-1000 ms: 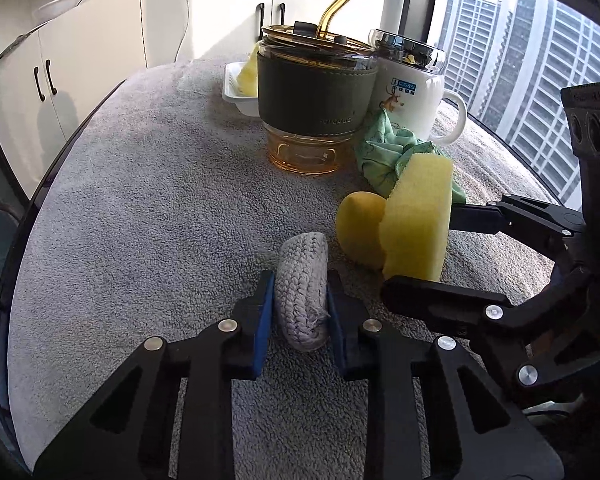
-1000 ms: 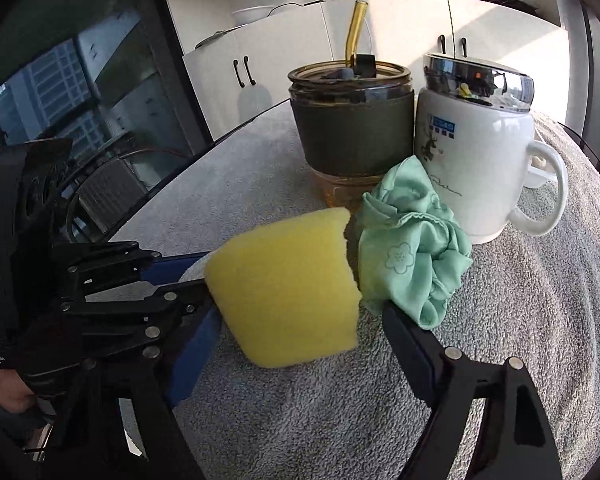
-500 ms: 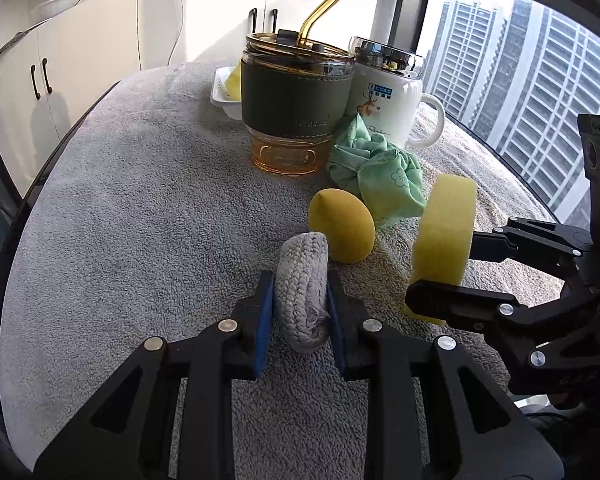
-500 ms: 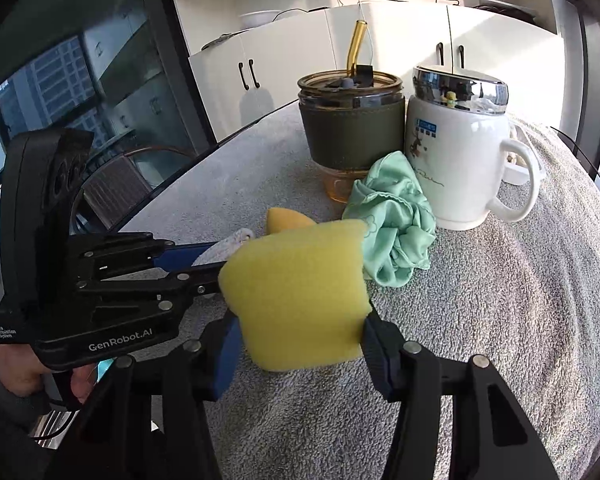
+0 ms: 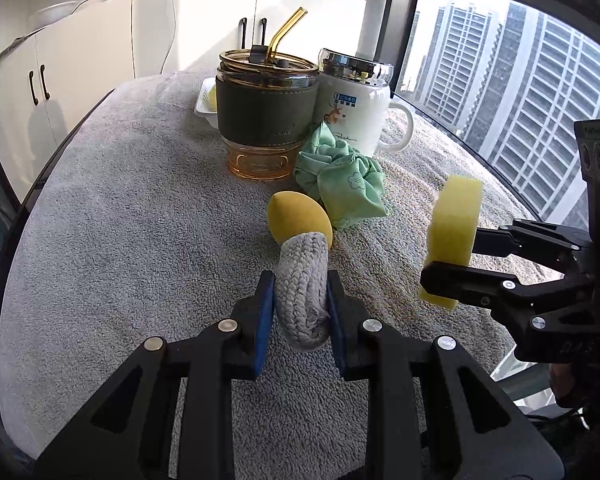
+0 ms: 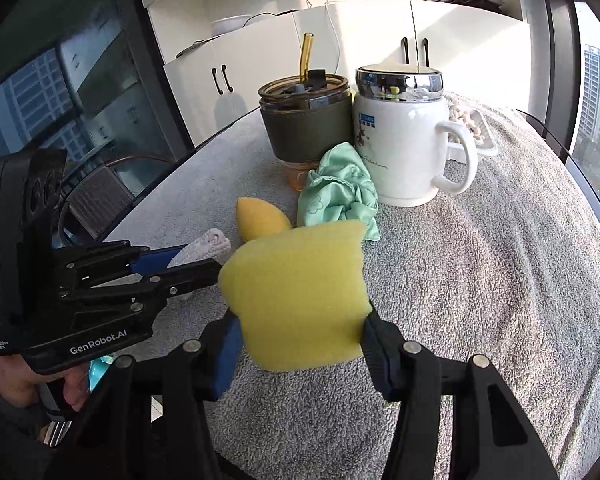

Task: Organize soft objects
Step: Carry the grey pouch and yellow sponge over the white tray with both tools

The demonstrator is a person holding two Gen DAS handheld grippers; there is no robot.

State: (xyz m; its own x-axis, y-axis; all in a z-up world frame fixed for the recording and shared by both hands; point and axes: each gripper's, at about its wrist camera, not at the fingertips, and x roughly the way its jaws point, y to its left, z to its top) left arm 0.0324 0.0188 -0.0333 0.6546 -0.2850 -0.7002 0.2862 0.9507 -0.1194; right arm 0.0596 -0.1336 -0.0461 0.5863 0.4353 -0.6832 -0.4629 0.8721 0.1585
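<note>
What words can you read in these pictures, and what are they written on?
"GenRobot.AI": white letters on the side of the left gripper.
"Data Acquisition System": tiny white print on the same gripper's body, only just readable.
Blue label and deer drawing on the white mug: the letters are too blurred to read.
Stamped word on the dark sleeve of the glass cup: too faint to read for sure.

Worktop: covered edge to edge by a shaggy grey towel [image 5: 132, 216].
Back row: amber tumbler [image 5: 266, 116] with straw, white lidded mug [image 5: 354, 110] just beside it.
Behind them: shallow white tray [image 6: 474, 136].
In front: crumpled green cloth [image 5: 346, 184], with a yellow egg-shaped sponge [image 5: 296, 218] against it.
</note>
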